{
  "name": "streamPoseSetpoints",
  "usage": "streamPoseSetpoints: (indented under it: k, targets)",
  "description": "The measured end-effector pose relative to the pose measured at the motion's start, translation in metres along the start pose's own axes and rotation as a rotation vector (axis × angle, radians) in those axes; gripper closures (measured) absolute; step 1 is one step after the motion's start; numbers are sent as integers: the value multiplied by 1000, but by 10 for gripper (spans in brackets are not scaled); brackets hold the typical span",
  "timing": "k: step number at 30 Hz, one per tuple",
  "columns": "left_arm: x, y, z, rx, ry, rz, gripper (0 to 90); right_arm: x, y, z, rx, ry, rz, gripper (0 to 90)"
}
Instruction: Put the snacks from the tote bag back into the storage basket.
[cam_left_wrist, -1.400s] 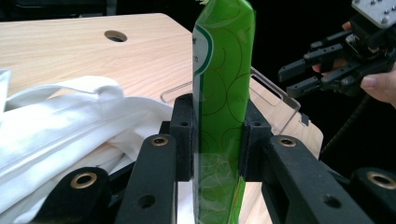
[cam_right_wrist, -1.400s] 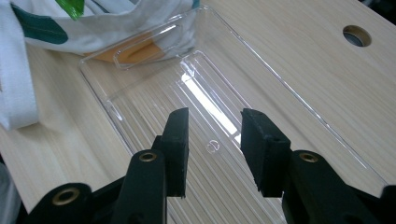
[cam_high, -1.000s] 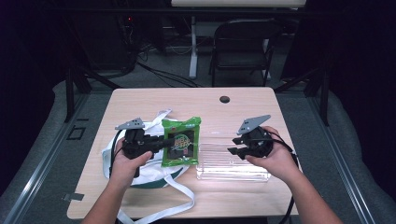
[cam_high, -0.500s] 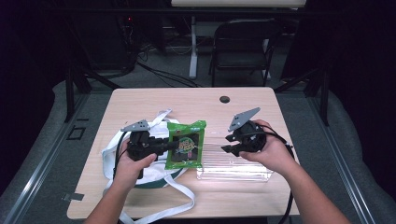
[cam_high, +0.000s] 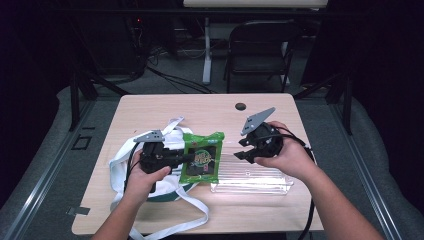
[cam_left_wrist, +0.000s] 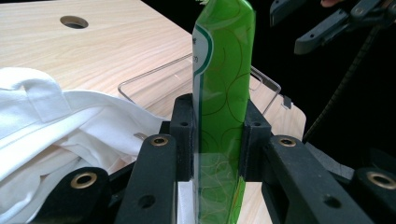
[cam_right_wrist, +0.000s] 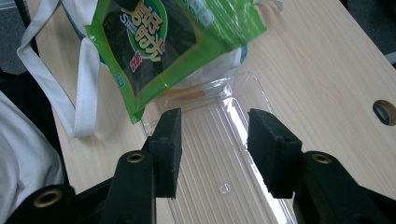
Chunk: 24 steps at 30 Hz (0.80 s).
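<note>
Left gripper (cam_high: 186, 158) clamps green packet (cam_high: 201, 156) by its 9 o'clock edge, above clear tray (cam_high: 260, 181) and white bag (cam_high: 122, 165); right gripper (cam_high: 242, 148), jaws just opening on nothing, at 3 o'clock; transfer step, next likely lowering packet into tray.

Looks like a lab or recording studio setup, not a home. A plain wood-top desk (cam_high: 210, 107) sits under bright light while everything beyond the tools is dark: black drapes, a folding chair (cam_high: 260, 55) behind the desk, loose cables (cam_high: 175, 80) on grey carpet.
</note>
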<state>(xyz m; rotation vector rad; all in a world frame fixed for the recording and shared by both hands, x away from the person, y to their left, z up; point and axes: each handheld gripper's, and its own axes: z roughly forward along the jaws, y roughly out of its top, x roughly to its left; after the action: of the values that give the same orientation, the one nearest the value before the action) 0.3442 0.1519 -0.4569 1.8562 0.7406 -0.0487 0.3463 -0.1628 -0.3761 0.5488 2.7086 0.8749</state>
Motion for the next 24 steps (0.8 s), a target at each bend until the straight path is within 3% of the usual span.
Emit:
streamPoseSetpoints:
  k: [24]
  targets:
    - [-12,0,11,17,-65,22,725,13,39,-7,-41,15,-80,432]
